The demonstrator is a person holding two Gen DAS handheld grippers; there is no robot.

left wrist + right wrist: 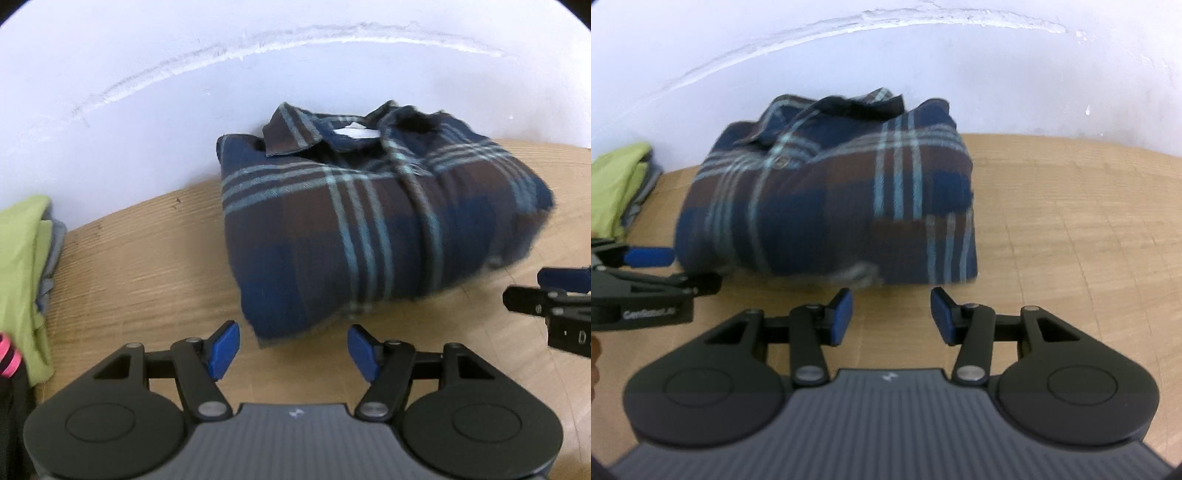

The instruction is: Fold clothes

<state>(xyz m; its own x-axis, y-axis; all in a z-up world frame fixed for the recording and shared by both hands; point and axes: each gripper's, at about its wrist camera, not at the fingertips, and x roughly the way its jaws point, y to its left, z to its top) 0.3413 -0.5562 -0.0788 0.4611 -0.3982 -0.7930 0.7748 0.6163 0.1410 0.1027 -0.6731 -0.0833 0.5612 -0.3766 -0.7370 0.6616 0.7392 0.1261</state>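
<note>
Both claws hover just short of the folded plaid flannel shirt (373, 221), which lies on the wooden desk (140, 266) right ahead of them, collar against the white wall (147, 92). Left claw (291, 349) stands open, nothing between its blue pads. Right claw (891, 315) is open and empty too. Off left of the left claw sits a green garment (22, 266).

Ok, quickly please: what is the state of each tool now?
Left tool: open, holding nothing.
Right tool: open, holding nothing.
</note>
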